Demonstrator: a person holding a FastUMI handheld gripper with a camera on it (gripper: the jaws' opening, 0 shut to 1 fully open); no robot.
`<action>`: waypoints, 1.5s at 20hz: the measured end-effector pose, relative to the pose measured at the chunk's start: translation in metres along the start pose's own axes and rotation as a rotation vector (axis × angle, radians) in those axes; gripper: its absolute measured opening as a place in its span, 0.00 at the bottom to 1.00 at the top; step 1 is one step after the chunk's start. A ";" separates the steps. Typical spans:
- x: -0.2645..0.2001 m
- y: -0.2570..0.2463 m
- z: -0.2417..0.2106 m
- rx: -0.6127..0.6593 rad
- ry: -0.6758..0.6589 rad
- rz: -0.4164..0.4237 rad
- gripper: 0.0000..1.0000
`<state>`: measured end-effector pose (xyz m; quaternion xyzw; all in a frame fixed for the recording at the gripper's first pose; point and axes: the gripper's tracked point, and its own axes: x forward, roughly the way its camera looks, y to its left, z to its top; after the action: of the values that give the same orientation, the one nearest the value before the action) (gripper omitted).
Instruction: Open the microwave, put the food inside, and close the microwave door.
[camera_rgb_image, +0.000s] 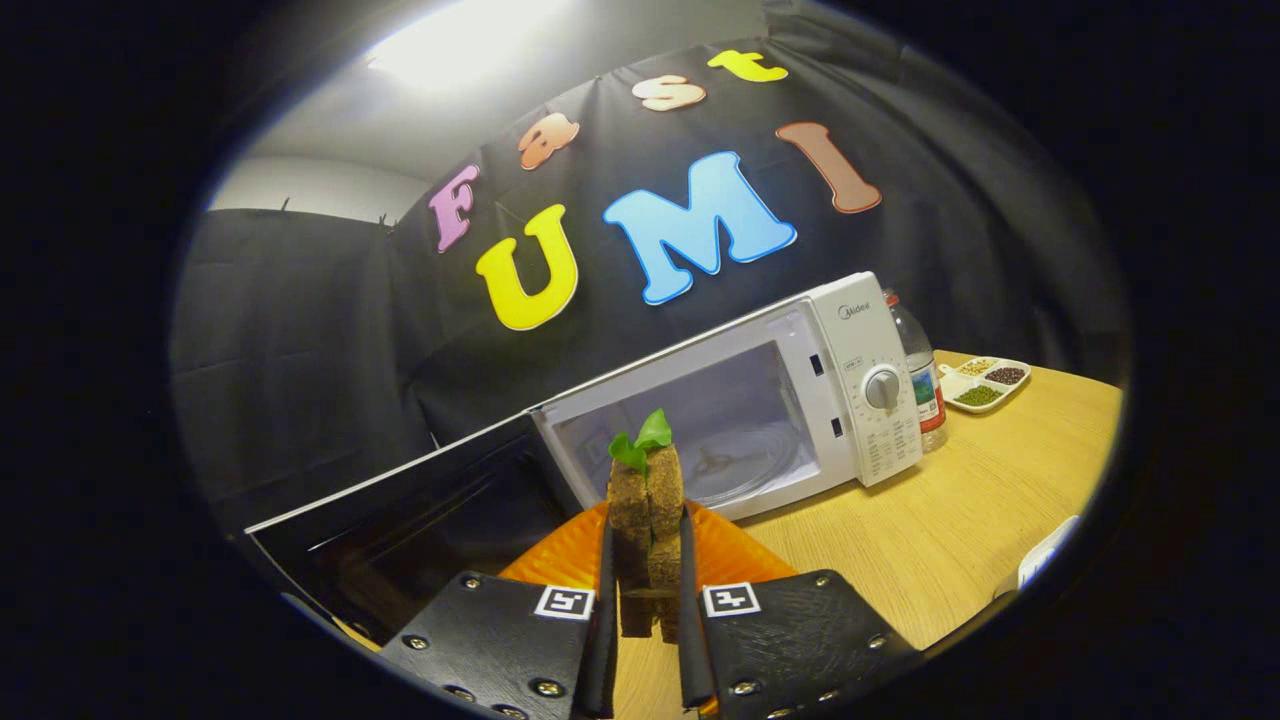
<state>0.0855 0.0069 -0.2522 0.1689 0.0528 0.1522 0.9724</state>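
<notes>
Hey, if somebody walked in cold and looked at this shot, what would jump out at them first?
Probably the brown sandwich with a green leaf on top, standing upright, pinched between the jaws of the gripper, above an orange plate. Just beyond it the white microwave sits on the wooden table with its door swung wide open and the cavity bare. Beside the microwave stand a water bottle and a divided dish of beans.

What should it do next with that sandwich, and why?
Probably carry the sandwich forward into the microwave. The gripper has its jaws shut on the sandwich, above an orange plate; the door already hangs open and the glass turntable inside lies just ahead.
</notes>
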 end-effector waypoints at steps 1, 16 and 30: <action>0.014 0.000 0.002 0.013 0.001 0.000 0.25; 0.198 -0.035 0.007 0.360 -0.031 -0.068 0.25; 0.217 -0.090 -0.008 0.299 -0.030 -0.263 0.59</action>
<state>0.3149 -0.0028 -0.3020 0.3055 0.0819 0.0117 0.9486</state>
